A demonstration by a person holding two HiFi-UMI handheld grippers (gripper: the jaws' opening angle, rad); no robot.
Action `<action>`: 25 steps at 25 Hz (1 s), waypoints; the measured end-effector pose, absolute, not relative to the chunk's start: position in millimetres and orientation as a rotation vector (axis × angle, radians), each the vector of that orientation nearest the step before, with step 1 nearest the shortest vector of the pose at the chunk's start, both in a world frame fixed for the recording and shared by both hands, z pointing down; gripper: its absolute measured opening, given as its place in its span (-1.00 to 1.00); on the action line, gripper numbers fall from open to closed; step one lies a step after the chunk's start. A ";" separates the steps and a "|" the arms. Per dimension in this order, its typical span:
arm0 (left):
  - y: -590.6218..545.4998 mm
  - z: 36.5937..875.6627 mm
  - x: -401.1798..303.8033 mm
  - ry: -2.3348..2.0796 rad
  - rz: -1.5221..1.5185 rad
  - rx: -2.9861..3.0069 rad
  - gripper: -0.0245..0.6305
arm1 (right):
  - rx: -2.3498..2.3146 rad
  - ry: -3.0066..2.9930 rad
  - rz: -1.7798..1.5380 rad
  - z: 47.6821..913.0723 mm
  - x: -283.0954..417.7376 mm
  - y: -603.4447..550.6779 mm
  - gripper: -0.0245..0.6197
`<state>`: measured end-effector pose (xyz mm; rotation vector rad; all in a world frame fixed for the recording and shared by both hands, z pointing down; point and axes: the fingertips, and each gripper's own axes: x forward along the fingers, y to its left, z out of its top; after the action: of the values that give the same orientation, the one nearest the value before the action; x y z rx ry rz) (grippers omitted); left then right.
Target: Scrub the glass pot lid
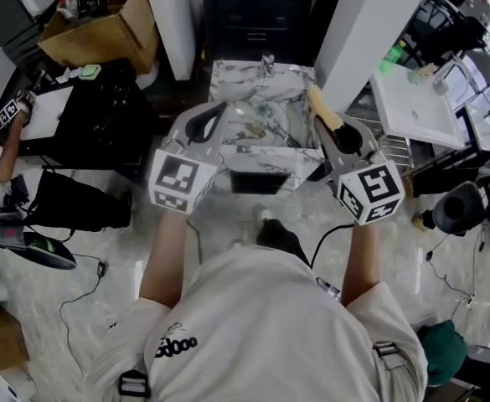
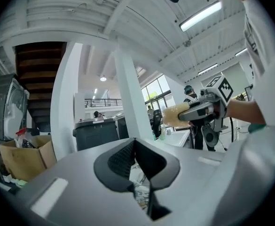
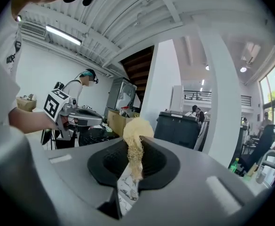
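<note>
Left gripper and right gripper: matte grey, black ribbed jaw pads. Each marker cube is white with black squares. Scrubber: pale straw yellow. Far counter: white marble, grey veins. Cardboard box, far left: brown. Near shirt: white, black print.

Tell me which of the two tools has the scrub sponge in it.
The right tool: its jaws are clamped on the yellowish scrub sponge, which sticks out past them. The left tool has its jaws together with no sponge between them.
</note>
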<state>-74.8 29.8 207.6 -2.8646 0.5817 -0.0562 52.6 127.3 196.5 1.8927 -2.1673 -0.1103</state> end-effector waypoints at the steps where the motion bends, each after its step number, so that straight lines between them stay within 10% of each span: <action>1: 33.4 205.8 -73.2 0.568 -0.053 -2.864 -0.89 | 1.890 -2.173 -0.115 194.9 51.2 129.7 -0.78; 25: 45.4 194.2 -60.3 0.505 -0.017 -2.879 -0.89 | 1.851 -2.227 -0.187 182.9 47.9 131.3 -0.78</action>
<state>-60.3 45.4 194.2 -2.8790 0.5049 -0.0170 47.9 131.3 182.9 1.8510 -2.2268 -0.1870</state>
